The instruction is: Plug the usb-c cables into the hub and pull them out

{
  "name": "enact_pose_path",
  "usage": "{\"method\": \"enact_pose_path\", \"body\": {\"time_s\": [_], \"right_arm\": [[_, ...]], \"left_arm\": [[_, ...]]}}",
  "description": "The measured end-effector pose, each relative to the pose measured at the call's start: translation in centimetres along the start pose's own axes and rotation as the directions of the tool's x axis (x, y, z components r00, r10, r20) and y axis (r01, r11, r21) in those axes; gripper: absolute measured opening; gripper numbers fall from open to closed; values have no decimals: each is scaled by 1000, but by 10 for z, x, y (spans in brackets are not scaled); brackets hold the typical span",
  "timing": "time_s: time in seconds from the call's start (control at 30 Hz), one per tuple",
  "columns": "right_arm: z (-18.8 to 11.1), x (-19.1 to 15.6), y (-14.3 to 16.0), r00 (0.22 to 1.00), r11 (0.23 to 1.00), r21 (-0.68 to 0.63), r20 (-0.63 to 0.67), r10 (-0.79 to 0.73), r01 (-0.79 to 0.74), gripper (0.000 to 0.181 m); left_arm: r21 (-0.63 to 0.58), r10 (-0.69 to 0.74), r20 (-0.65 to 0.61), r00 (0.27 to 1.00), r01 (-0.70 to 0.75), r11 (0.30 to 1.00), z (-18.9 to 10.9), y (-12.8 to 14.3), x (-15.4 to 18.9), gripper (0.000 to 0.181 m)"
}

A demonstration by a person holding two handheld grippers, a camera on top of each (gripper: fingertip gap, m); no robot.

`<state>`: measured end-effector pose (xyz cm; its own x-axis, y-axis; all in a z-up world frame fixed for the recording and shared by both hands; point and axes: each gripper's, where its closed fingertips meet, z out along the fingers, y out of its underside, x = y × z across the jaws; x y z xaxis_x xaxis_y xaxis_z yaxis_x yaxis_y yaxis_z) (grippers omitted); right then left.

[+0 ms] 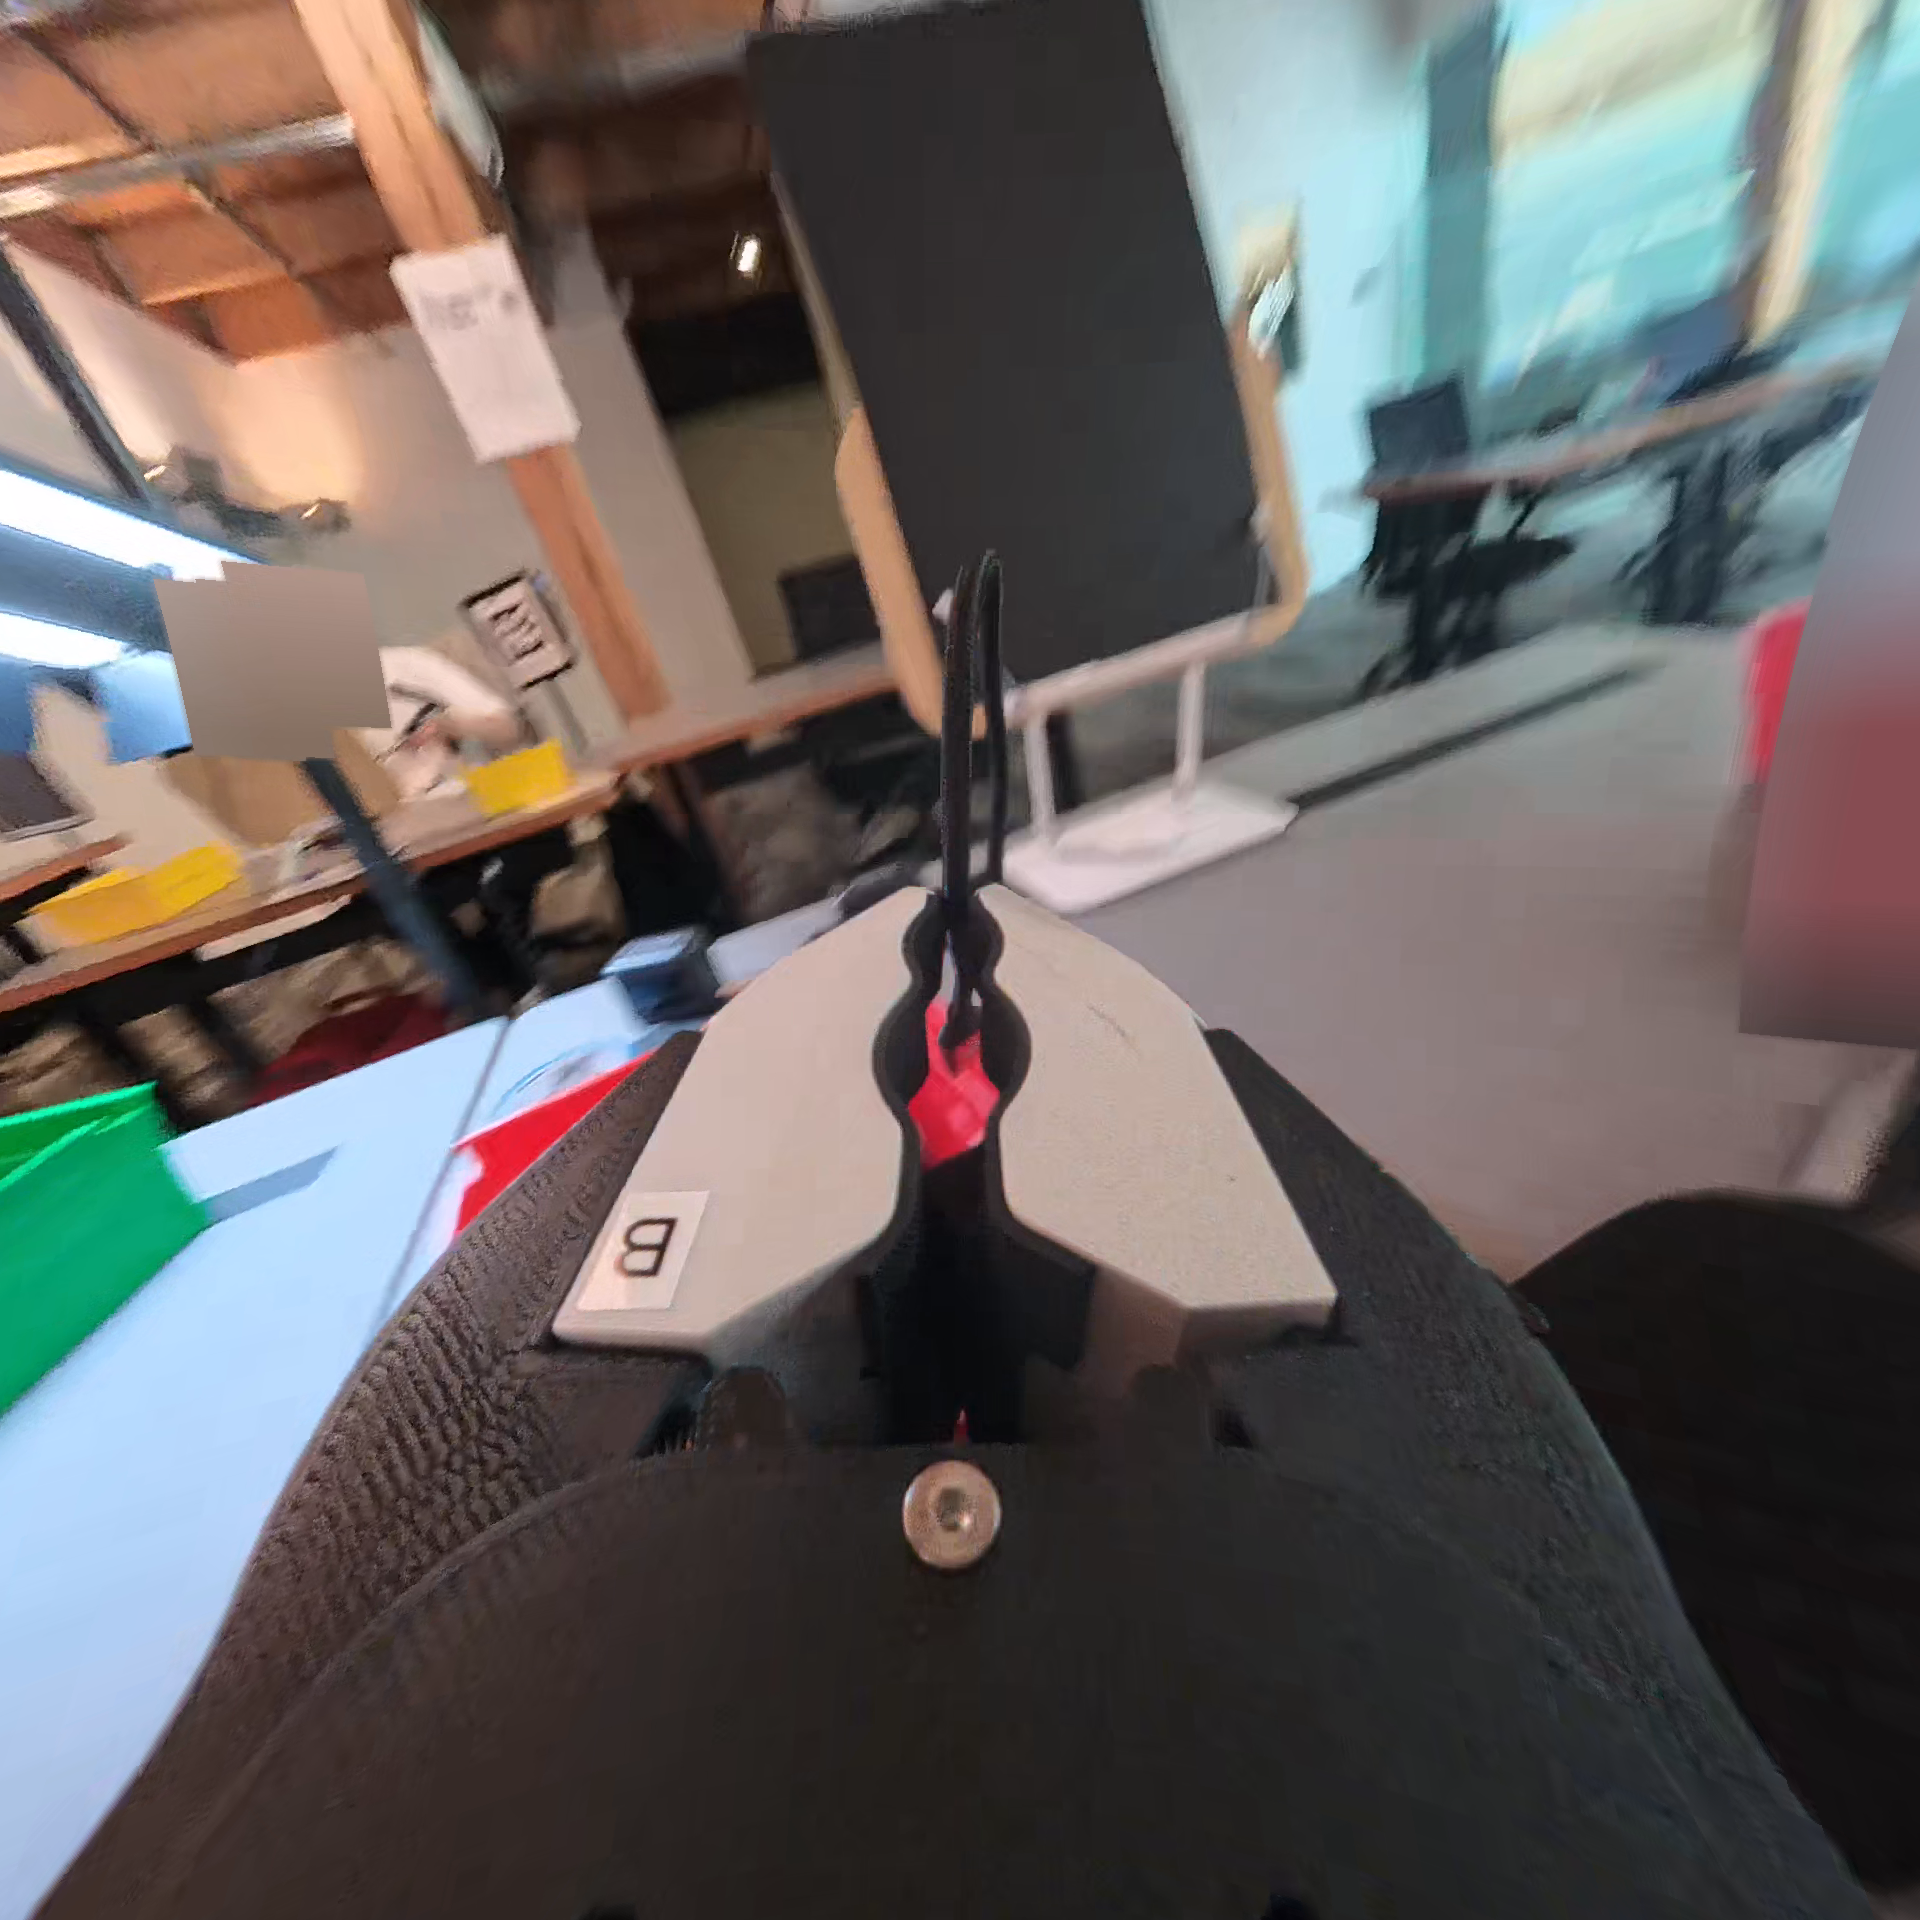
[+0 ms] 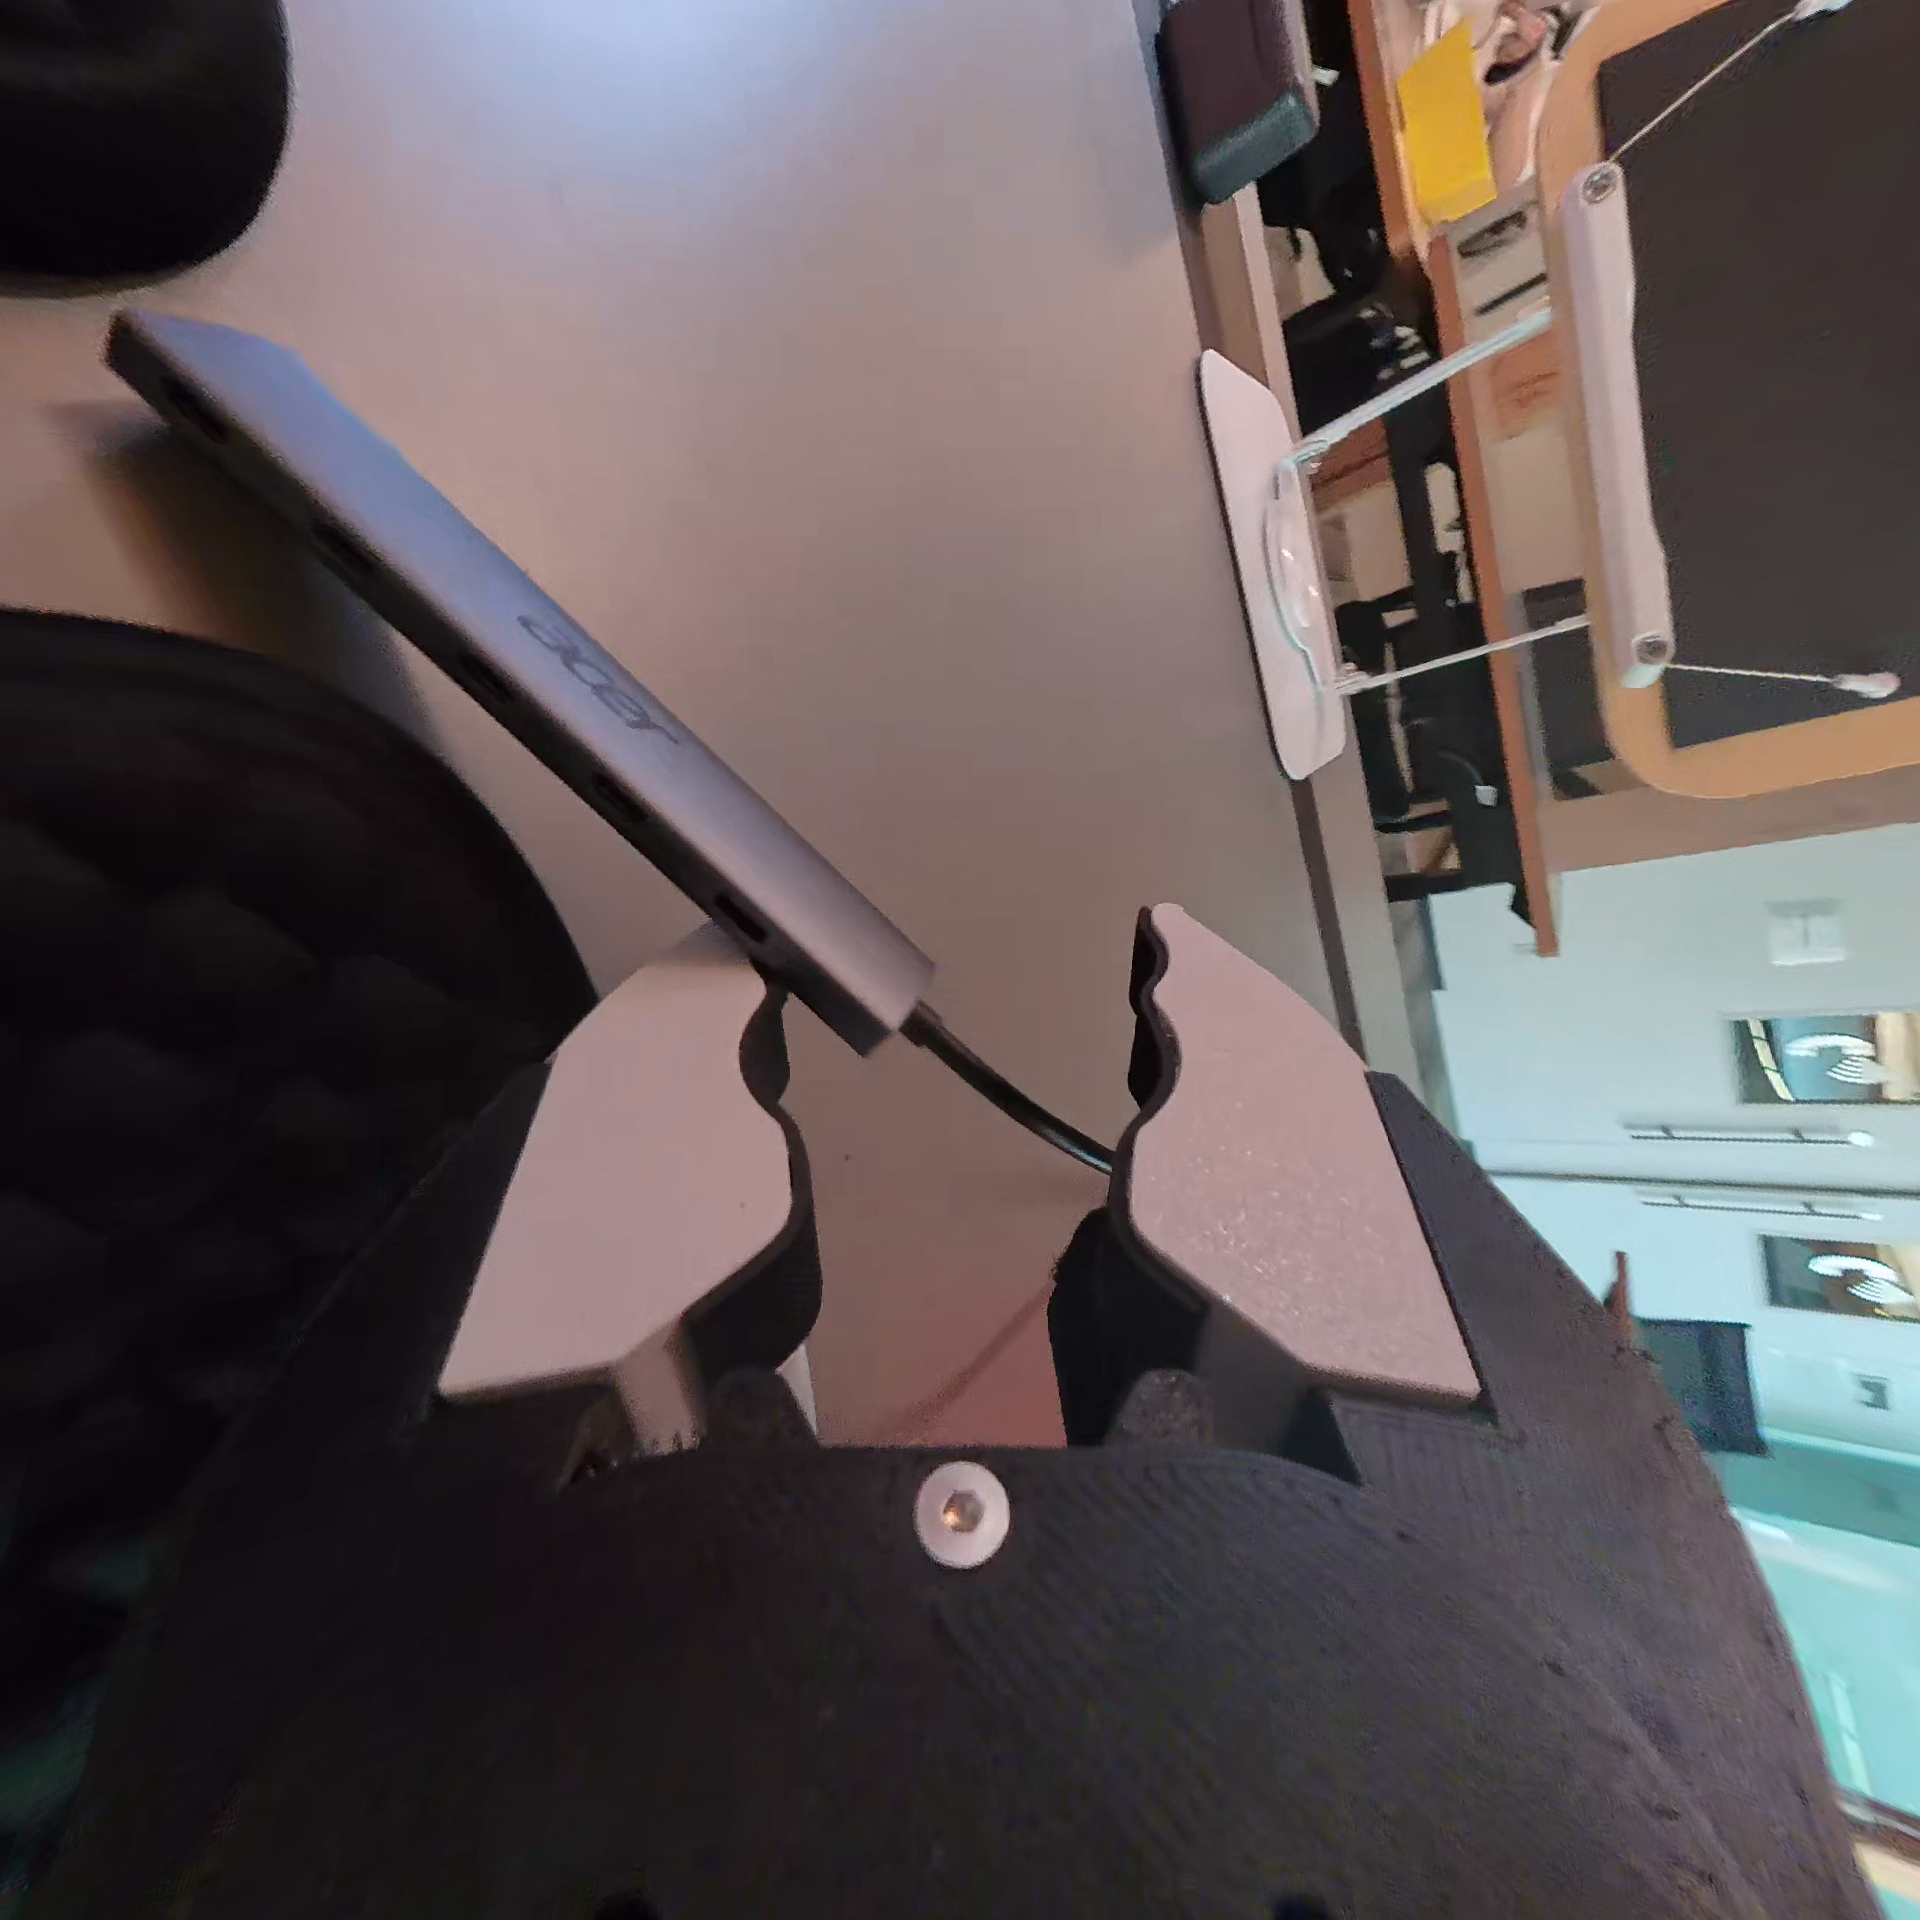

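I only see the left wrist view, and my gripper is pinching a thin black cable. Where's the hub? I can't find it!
Observer: The flat grey metal hub shows in the right wrist view, just ahead of the right gripper.
Operator: Is that gripper holding it?
Observer: No, its jaws stand open; the hub's near end lies between them.
Operator: Anything plugged in?
Observer: The side ports I can see look empty; only a black cord leaves the hub's near end.

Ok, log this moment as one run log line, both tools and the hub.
left tool: shut on black cable | right tool: open, at hub cable end | hub side ports: none visibly plugged
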<state>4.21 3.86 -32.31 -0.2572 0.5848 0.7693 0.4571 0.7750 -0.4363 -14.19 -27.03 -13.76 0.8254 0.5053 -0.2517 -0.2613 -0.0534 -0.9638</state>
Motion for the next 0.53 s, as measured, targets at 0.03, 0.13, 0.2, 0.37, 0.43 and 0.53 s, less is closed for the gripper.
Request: {"method": "enact_pose_path", "body": {"time_s": [0.03,0.13,0.2,0.37,0.43,0.53], "right_arm": [[-4,0,2,1000,1000,10,26,15,-15,65],[-20,1,8,992,995,44,97,81,-85,74],[-34,10,1,976,970,144,127,179,-196,77],[-78,47,-29,900,771,466,185,395,-435,75],[-99,58,-51,864,629,602,252,435,-492,71],[-128,66,-89,814,383,741,381,437,-552,65]], "left_arm": [[60,-50,-42,998,52,997,2,-9,8,2],[190,-144,-205,968,184,964,11,-27,38,2],[219,-201,-297,933,272,937,18,-32,55,2],[232,-285,-466,838,427,874,32,-38,89,2],[232,-316,-515,797,484,844,35,-41,98,2],[234,-342,-597,726,565,791,36,-48,113,3]]}}
